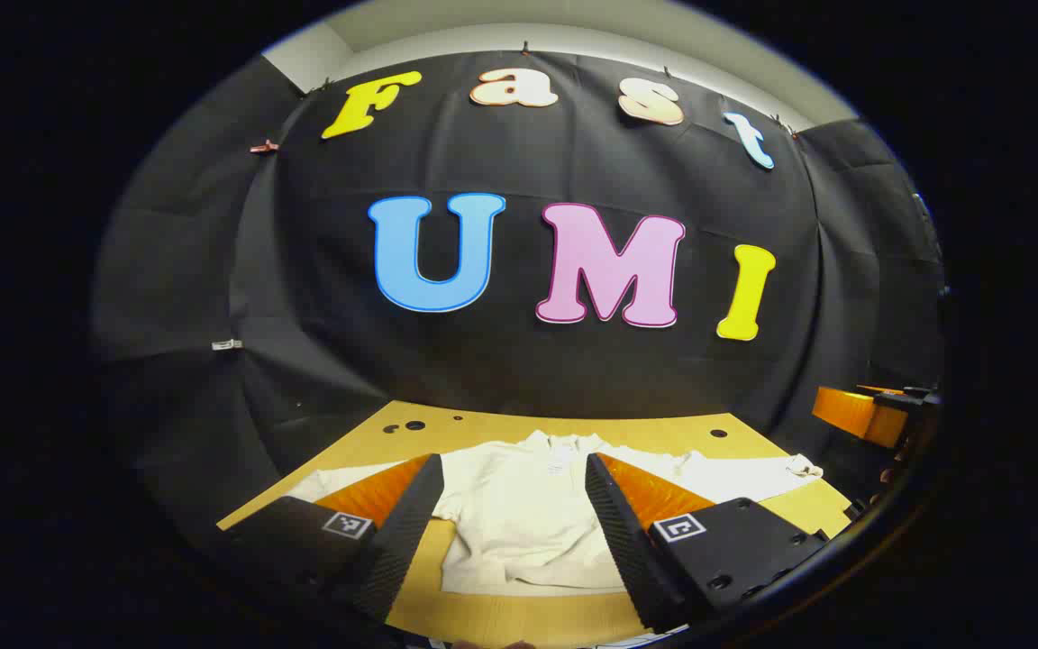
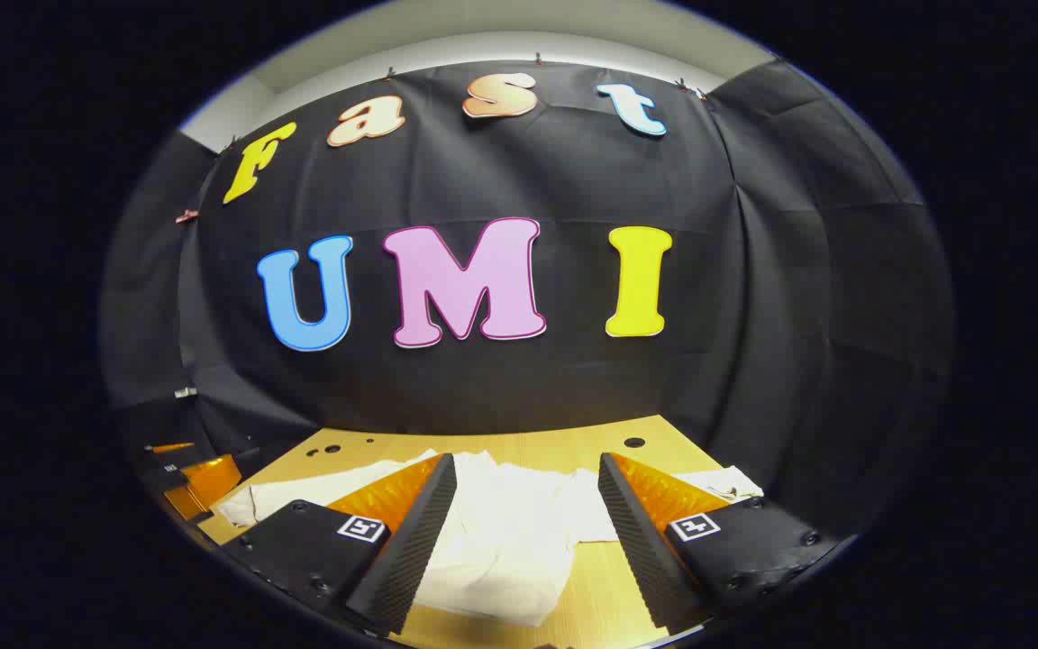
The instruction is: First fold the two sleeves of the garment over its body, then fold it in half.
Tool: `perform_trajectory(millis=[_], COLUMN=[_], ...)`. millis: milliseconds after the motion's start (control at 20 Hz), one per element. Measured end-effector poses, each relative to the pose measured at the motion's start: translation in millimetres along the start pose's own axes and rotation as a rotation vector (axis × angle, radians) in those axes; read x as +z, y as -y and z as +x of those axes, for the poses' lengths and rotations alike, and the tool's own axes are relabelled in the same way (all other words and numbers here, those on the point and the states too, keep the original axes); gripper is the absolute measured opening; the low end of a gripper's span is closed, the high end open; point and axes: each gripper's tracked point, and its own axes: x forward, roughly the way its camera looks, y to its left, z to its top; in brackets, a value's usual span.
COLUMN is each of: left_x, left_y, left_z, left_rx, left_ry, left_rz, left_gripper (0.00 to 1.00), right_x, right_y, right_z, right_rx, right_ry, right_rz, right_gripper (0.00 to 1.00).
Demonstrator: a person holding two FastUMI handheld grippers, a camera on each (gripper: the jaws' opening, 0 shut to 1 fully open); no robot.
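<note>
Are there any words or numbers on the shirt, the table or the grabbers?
Shirt: a small tag at the collar, too small to read.
Left gripper and right gripper: square black-and-white pattern stickers, no words or numbers.
Table: none.
</note>
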Motion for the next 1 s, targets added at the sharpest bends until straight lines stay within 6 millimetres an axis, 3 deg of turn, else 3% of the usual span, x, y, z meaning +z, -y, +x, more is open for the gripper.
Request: perform_trajectory(millis=[200, 450, 800, 1000], left_x=[5.3, 3.9, -8.2, -11.2], left_y=[14.1, 12.1, 1.4, 2.6], left_z=[28.5, 46.9, 51.6, 53.6], left_rx=[-0.034, -0.042, -0.041, -0.041], left_ry=[0.001, -0.016, -0.058, -0.065], left_rz=[0.023, 0.031, 0.017, 0.03], left_gripper=[0.98, 0.98, 0.98, 0.98], right_x=[-5.9, -16.6, -13.7, -12.8], right_y=[6.5, 0.6, -16.3, -14.4], right_z=[27.7, 41.3, 50.2, 53.8], right_rx=[-0.01, 0.004, 0.049, 0.064], right_ry=[-0.02, -0.054, -0.063, -0.057], right_rz=[0.011, 0.0, 0.002, -0.03], right_gripper=[0.98, 0.99, 0.98, 0.99])
